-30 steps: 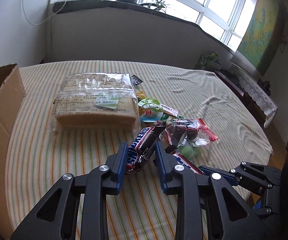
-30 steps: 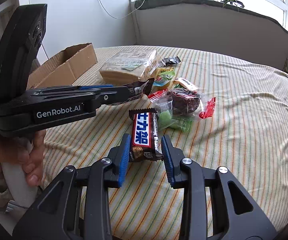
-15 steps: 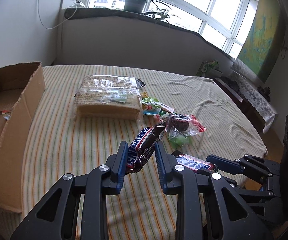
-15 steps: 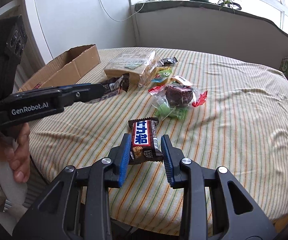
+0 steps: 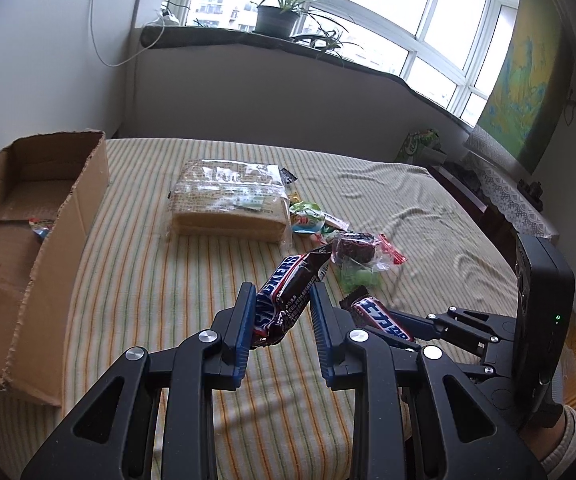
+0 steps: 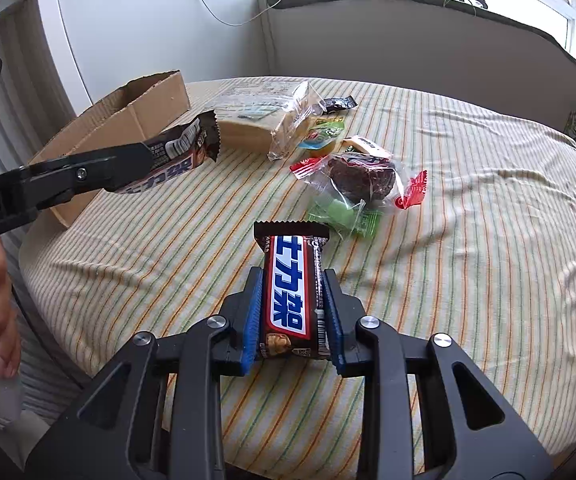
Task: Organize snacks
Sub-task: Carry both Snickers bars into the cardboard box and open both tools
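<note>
My left gripper (image 5: 281, 306) is shut on a brown Snickers bar (image 5: 288, 292) and holds it above the striped tablecloth. It also shows in the right wrist view (image 6: 143, 164) with its bar (image 6: 179, 152) beside the cardboard box (image 6: 127, 112). My right gripper (image 6: 292, 300) is shut on a second Snickers bar (image 6: 292, 280), also held above the cloth; this bar shows in the left wrist view (image 5: 384, 316). The open cardboard box (image 5: 67, 208) stands at the left with a few wrapped snacks inside.
On the cloth lie a wrapped loaf of sliced bread (image 5: 227, 204), a green jelly cup (image 5: 306, 218), a dark cake in clear wrap (image 5: 356, 246) and green candies (image 5: 358, 276). A wall and windowsill with plants (image 5: 283, 20) stand behind. The table edge (image 6: 67, 356) is near.
Both grippers have pulled back and risen from the snack pile, each still holding its bar. The cardboard box has come further into the left wrist view.
</note>
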The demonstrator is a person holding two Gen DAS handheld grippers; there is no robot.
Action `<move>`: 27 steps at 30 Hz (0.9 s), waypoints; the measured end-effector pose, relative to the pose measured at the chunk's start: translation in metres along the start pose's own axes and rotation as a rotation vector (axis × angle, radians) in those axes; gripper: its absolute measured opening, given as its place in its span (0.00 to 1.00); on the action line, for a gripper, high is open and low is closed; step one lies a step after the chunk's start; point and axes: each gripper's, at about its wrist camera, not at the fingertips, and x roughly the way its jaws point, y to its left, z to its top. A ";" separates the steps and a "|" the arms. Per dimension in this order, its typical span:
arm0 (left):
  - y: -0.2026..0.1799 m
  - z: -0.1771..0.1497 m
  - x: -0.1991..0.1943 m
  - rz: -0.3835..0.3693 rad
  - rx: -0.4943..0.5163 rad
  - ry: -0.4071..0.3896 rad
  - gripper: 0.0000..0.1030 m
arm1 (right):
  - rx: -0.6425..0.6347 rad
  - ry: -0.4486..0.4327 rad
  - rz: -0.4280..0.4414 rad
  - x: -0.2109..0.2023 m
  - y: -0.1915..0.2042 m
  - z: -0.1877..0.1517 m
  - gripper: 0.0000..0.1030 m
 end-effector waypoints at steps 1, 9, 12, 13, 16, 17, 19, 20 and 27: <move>0.000 0.000 -0.001 -0.001 0.000 -0.003 0.25 | 0.005 -0.008 -0.001 -0.002 0.001 0.000 0.28; -0.008 0.001 -0.005 -0.007 -0.001 -0.018 0.25 | 0.049 -0.111 -0.016 -0.036 -0.010 0.003 0.28; -0.011 0.002 -0.007 -0.007 -0.003 -0.028 0.25 | 0.083 -0.118 -0.018 -0.039 -0.019 0.004 0.28; -0.013 0.003 -0.008 -0.008 -0.004 -0.031 0.25 | 0.093 -0.121 -0.016 -0.040 -0.022 0.004 0.28; -0.020 0.006 -0.013 -0.015 0.007 -0.045 0.25 | 0.100 -0.156 -0.026 -0.054 -0.024 0.010 0.28; -0.022 0.009 -0.017 -0.018 0.013 -0.053 0.25 | 0.097 -0.175 -0.032 -0.062 -0.024 0.014 0.28; -0.028 0.015 -0.024 -0.023 0.029 -0.075 0.25 | 0.091 -0.220 -0.043 -0.080 -0.023 0.027 0.28; -0.032 0.018 -0.029 -0.026 0.037 -0.090 0.25 | 0.084 -0.245 -0.050 -0.091 -0.022 0.033 0.28; -0.044 0.041 -0.072 -0.047 0.084 -0.210 0.25 | 0.037 -0.358 -0.095 -0.141 -0.009 0.066 0.29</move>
